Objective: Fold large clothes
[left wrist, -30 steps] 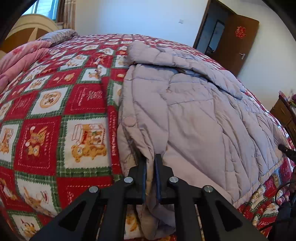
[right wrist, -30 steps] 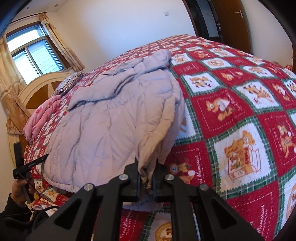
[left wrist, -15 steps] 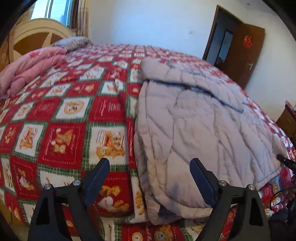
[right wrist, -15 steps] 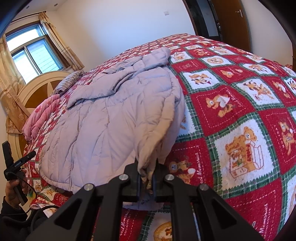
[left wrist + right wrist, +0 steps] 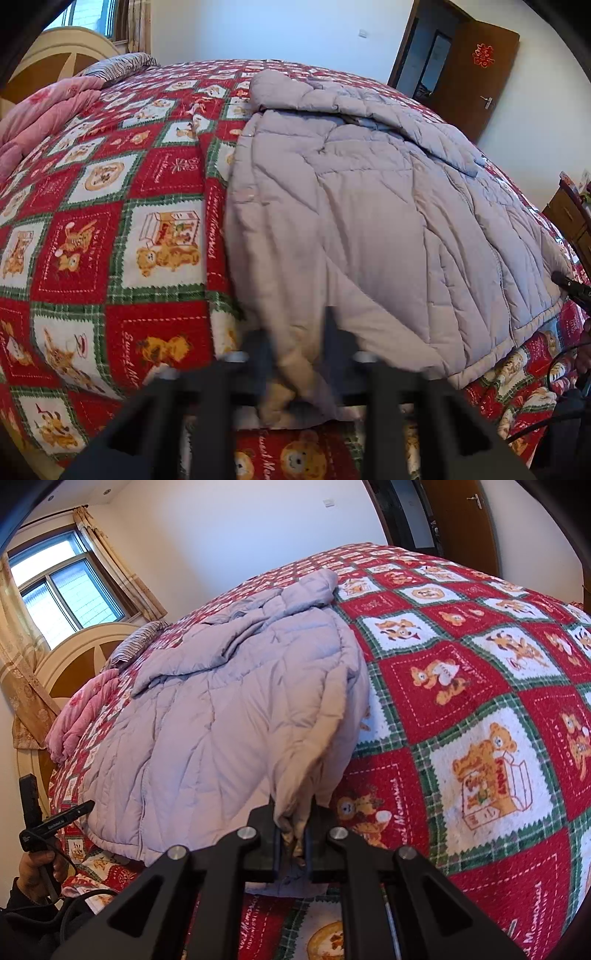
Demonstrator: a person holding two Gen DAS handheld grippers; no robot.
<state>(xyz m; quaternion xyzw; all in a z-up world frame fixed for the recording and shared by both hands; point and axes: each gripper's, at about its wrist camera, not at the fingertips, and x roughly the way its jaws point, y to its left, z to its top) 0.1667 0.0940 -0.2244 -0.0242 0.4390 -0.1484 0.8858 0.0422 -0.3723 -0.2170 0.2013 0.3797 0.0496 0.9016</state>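
A large lilac quilted coat (image 5: 369, 206) lies spread on the bed, hood end far from me; it also shows in the right wrist view (image 5: 221, 716). My left gripper (image 5: 299, 347) is at the coat's near left hem corner, its fingers blurred by motion with a fold of hem between them and a gap still visible. My right gripper (image 5: 293, 834) is shut on the coat's near right hem corner, the fabric bunched between its fingers.
The bed has a red, green and white teddy-bear bedspread (image 5: 110, 229). A pink blanket (image 5: 40, 110) and a striped pillow (image 5: 122, 62) lie by the headboard. A brown door (image 5: 472, 70) is at the far wall. The other gripper's tip (image 5: 59, 821) shows at the left.
My left gripper let go of the hem and opened wide, then came back onto the hem corner and is closing on it. My right gripper kept its hold throughout.
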